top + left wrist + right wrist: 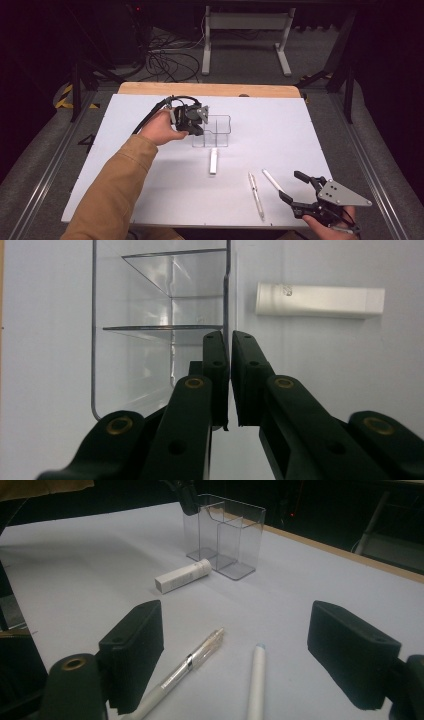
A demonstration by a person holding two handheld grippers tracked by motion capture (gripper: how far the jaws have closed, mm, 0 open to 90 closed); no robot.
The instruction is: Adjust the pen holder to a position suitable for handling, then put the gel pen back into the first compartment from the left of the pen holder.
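A clear plastic organizer box (216, 131) with inner dividers stands upright on the white table top. My left gripper (199, 131) is shut on its left wall; in the left gripper view the thin wall runs down between the closed pads (230, 337), beside the box's compartments (150, 355). In the right gripper view the box (225, 535) stands far off, with the left gripper (185, 495) at its top edge. My right gripper (292, 186) rests open at the front right, and nothing sits between its pads (242, 647).
A white tube (213, 160) lies just in front of the box. A clear pen (256, 194) and a white pen (273, 180) lie near the right gripper. The table's wooden edge (210, 89) runs along the back, with cables on the floor beyond.
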